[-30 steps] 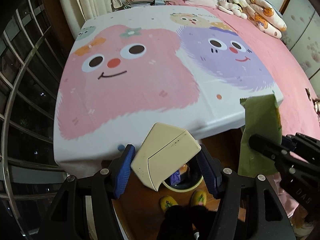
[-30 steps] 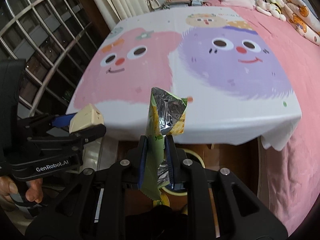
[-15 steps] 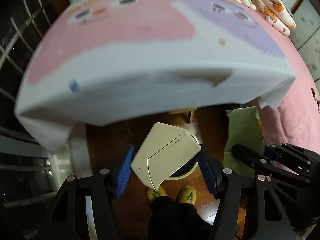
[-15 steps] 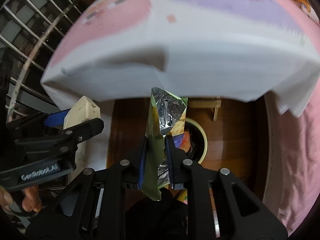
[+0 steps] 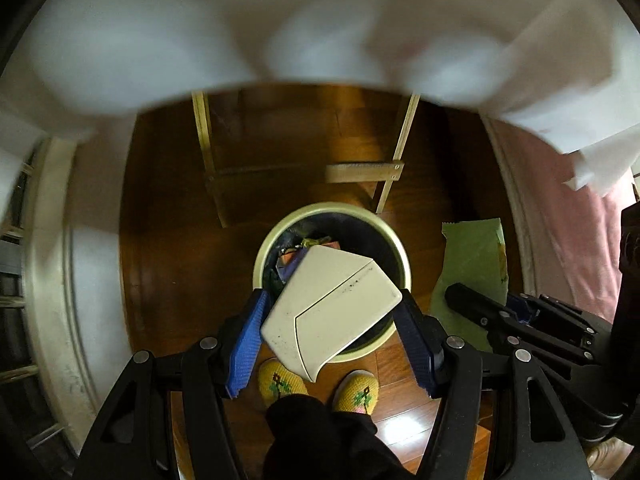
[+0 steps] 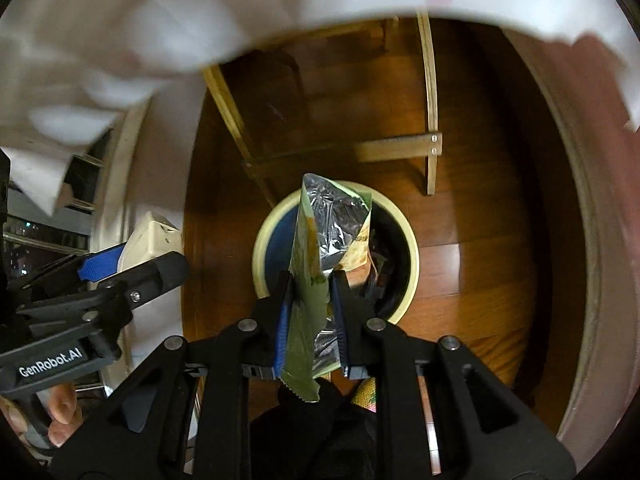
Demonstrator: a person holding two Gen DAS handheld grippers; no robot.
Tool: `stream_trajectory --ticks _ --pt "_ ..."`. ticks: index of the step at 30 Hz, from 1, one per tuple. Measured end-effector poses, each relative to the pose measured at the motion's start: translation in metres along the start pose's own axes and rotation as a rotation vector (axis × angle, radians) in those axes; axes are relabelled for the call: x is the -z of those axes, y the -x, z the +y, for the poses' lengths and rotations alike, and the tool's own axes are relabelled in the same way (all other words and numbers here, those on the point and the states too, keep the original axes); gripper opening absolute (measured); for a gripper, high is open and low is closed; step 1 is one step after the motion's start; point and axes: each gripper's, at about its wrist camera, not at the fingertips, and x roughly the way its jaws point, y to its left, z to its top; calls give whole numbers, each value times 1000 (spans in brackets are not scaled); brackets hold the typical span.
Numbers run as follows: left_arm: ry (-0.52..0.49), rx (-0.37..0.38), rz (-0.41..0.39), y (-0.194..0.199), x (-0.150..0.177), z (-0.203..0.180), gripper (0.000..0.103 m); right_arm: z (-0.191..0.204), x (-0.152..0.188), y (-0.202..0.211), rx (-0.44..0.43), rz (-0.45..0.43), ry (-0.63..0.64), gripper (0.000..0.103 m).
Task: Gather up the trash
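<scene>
My left gripper point(image 5: 334, 308) is shut on a cream cardboard box point(image 5: 330, 306), held tilted right over a round cream trash bin point(image 5: 260, 256) on the wooden floor. The bin has a dark liner and some wrappers inside. My right gripper point(image 6: 311, 292) is shut on an empty green snack bag point(image 6: 316, 248) with a silver foil inside, hanging above the same trash bin point(image 6: 414, 248). In the left wrist view the snack bag point(image 5: 472, 264) and the right gripper show just right of the bin. In the right wrist view the box point(image 6: 154, 238) and left gripper point(image 6: 120, 270) sit at the left.
A white sheet point(image 5: 280, 28) hangs from the bed edge overhead. A wooden frame point(image 5: 396, 170) stands on the floor behind the bin. A person's yellow slippers point(image 5: 356, 394) and dark trouser leg are just in front of the bin. Pink bedding point(image 5: 580, 248) drapes at the right.
Both grippers have dropped from above the bed to below its edge, each keeping its item. The bed top has left view, and the bin is now directly under both.
</scene>
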Motion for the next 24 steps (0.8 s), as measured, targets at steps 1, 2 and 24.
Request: stream_trajectory --ticks 1,2,24 --pt "-2 11 5 -9 0 2 63 -4 1 -10 4 2 -6 17" --pt "-6 17 5 -18 0 3 63 -8 3 -16 5 5 -10 17" --pt "-71 -15 -10 -40 -11 16 92 -31 -4 -53 53 11 -65 51"
